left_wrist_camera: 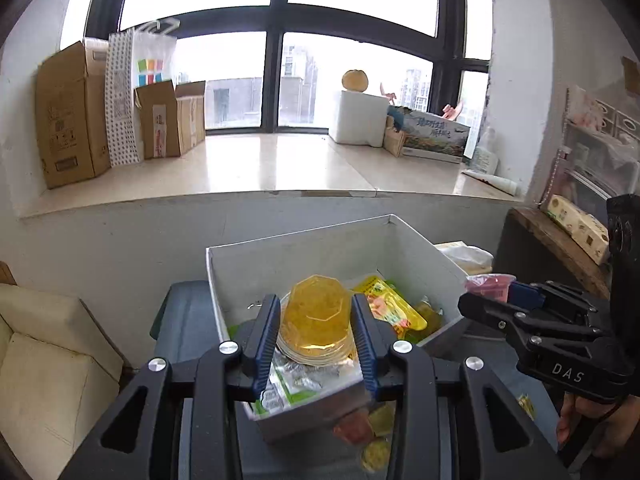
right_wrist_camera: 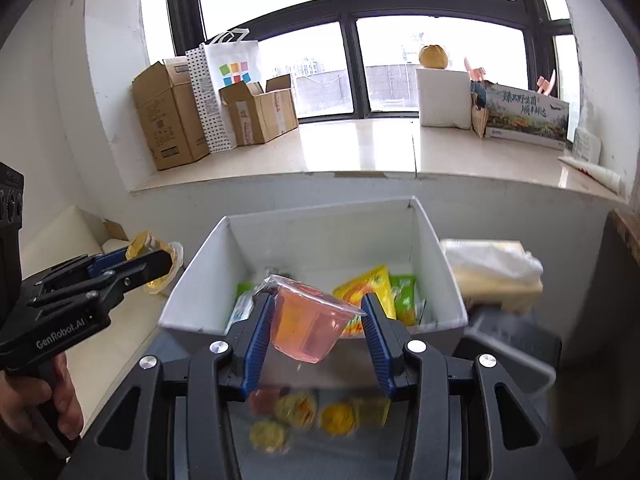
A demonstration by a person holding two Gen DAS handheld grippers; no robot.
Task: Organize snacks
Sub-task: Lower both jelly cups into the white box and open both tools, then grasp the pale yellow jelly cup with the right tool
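- Left tongs [left_wrist_camera: 316,316] clamped on a yellow jelly cup [left_wrist_camera: 316,316], blue pads on its side walls, held above the near end of the white box [left_wrist_camera: 300,248].
- Right tongs [right_wrist_camera: 318,320] have a pink jelly cup [right_wrist_camera: 306,322] between the pads – cup is tilted, left pad touching it; I can't tell if the right pad makes contact, so grip looks marginal.
- Handling, my read: both cups are light, thin clear plastic with a film lid – walls flex, slick surface. Squeeze mid-wall just under the rim, gently; too hard and the film could pop.
- The pink one may slip out sideways if I swing it fast.
- Box already holds a yellow packet [right_wrist_camera: 366,292], a green packet [right_wrist_camera: 404,292] and a green-white wrapper [left_wrist_camera: 288,388] – free floor space is mostly at the back.
- More loose cups [right_wrist_camera: 312,416] lie on the grey bench [right_wrist_camera: 508,344] below my tongs, blurred.
- In the way: near box wall, and the two tongs are close together – drop one cup at a time.
- Tissue pack [right_wrist_camera: 492,268] sits just beside the box on the right, not an issue.
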